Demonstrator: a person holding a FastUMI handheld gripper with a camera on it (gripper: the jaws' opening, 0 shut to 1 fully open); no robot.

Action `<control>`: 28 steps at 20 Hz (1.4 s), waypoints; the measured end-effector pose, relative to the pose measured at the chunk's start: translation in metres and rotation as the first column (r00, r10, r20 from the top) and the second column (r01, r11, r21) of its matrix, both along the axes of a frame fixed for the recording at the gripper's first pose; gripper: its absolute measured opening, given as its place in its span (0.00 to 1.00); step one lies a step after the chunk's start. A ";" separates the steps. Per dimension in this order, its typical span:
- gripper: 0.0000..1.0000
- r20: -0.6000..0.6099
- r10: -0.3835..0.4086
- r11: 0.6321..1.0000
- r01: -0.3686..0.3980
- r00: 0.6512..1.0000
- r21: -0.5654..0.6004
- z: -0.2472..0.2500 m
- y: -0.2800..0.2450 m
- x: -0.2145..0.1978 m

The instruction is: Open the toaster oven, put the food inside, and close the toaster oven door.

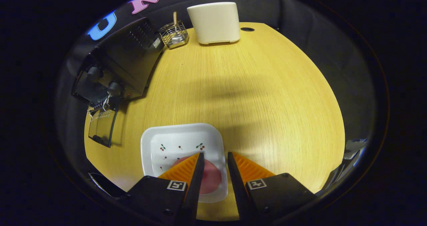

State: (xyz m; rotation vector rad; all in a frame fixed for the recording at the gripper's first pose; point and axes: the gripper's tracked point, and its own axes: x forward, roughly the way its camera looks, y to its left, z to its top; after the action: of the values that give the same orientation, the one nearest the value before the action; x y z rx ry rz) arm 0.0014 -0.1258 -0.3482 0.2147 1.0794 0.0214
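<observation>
Gripper view: pink food (210, 177) half-hidden behind parted hand-held gripper (215, 156) fingers.

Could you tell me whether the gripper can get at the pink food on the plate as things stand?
Probably yes: the gripper is open just above the pink food on the white plate, with nothing between them.

The left finger (196, 172) of the gripper (214, 157) is covering part of the pink food (210, 179) on the white plate (180, 137), so its full outline is staying unclear. The plate's near edge is running under the fingers too. Inside the open toaster oven (123, 62), the dark cavity is showing nothing I can make out. The contents of the wire basket (173, 35) are too small to tell.
</observation>
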 end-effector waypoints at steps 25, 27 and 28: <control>0.05 -0.117 -0.390 0.794 0.398 0.913 0.459 0.020 -0.004 -0.021; 0.05 -0.131 -0.447 0.743 0.448 0.885 0.497 0.029 -0.004 -0.029; 0.05 -0.137 -0.478 0.712 0.474 0.868 0.518 0.036 -0.003 -0.032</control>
State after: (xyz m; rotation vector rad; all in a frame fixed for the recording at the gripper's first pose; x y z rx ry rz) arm -0.0308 -0.1289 -0.3124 1.0084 0.9616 -0.1442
